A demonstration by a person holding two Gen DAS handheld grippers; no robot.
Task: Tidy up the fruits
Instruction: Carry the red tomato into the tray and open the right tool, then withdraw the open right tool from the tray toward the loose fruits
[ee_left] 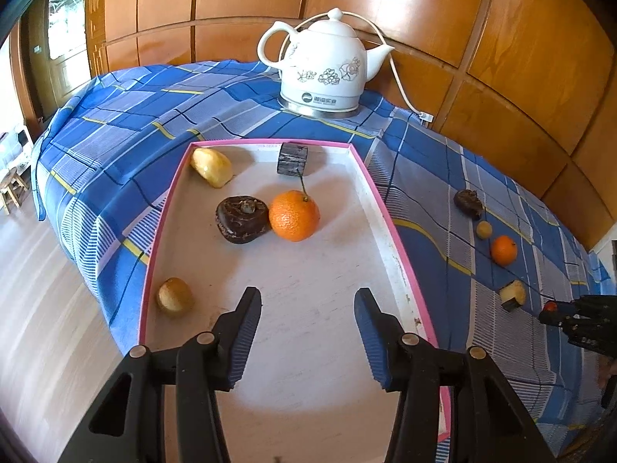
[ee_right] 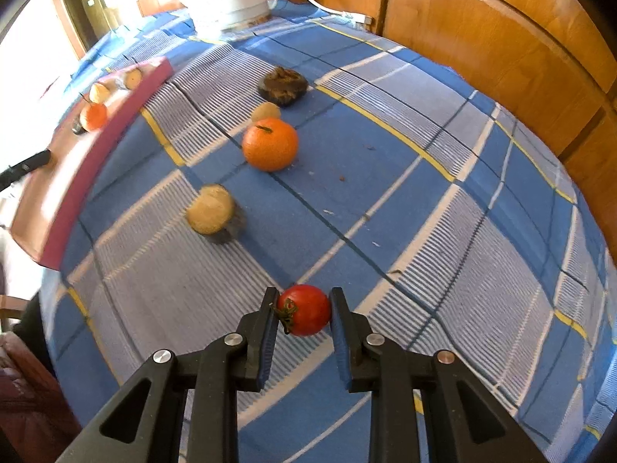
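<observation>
right gripper (ee_right: 304, 310) pinching tomato (ee_right: 304, 310) on the cloth (ee_right: 424, 231), tray (ee_right: 77, 193) toward 10 o'clock | left gripper (ee_left: 307, 332) spread, empty, over tray | tomato likely light, thin-skinned, slick, bruises easily | hold at its widest girth, gentle squeeze

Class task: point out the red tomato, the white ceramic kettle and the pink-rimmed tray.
Red tomato (ee_right: 305, 309), right wrist view, front skin.
White ceramic kettle (ee_left: 324, 73), left wrist view, body.
Pink-rimmed tray (ee_left: 380, 189), left wrist view, right rim.

Bare tray floor (ee_left: 308, 308) before the left tongs (ee_left: 307, 301); orange (ee_left: 294, 215) beyond.
</observation>
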